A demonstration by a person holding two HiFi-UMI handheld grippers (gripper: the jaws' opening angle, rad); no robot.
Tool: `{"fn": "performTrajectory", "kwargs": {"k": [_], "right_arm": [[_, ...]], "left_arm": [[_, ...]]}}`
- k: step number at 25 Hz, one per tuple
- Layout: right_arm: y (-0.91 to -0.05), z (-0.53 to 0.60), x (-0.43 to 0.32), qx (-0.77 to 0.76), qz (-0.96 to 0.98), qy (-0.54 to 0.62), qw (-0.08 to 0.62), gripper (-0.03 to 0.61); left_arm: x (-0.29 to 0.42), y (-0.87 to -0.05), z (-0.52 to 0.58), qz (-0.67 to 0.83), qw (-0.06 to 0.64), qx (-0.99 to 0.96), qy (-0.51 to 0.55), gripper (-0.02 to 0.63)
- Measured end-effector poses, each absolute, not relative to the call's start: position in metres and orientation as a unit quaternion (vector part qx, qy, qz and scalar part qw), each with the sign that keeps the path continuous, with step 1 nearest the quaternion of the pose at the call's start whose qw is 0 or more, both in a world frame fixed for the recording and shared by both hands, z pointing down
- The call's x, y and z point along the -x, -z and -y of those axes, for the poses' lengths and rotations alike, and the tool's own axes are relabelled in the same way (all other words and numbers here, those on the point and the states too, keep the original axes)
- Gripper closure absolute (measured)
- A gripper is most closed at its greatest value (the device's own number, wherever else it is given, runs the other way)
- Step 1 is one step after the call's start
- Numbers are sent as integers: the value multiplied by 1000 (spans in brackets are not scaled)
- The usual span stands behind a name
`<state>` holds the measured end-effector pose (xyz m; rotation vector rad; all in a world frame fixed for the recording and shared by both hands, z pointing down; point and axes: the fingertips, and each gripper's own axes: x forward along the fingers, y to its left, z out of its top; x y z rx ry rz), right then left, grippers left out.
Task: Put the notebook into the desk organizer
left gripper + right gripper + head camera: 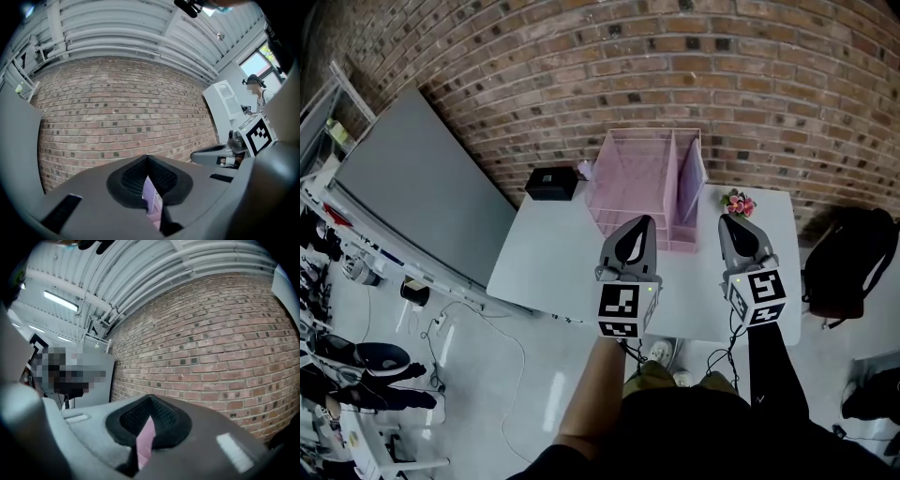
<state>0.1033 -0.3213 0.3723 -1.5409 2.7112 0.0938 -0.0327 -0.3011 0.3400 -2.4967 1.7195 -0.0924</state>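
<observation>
A pink mesh desk organizer (637, 178) stands on the white table (548, 262) against the brick wall. A lavender notebook (691, 180) stands on edge in its right-hand slot. My left gripper (645, 219) hangs above the table just in front of the organizer, jaws shut with nothing between them. My right gripper (727, 218) hangs to the right of it, beside the organizer's right front corner, also shut and empty. In the left gripper view the tips (147, 156) meet, and a strip of the organizer (152, 199) shows below them. The right gripper view shows its tips (150, 396) touching too.
A black box (550, 183) sits left of the organizer and a small bunch of pink flowers (738, 202) sits to its right. A grey board (422, 197) leans at the left. A dark backpack (848, 262) lies on the floor beyond the table's right edge.
</observation>
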Motion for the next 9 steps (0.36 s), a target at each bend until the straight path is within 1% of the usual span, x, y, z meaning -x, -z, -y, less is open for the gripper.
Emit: {"fn": "performTrajectory", "kwargs": {"k": [9], "right_arm": [[-374,331,-105,496,-868,-28,11,580]], "left_arm": [[34,-341,311,-568,54,821,30,606]]}}
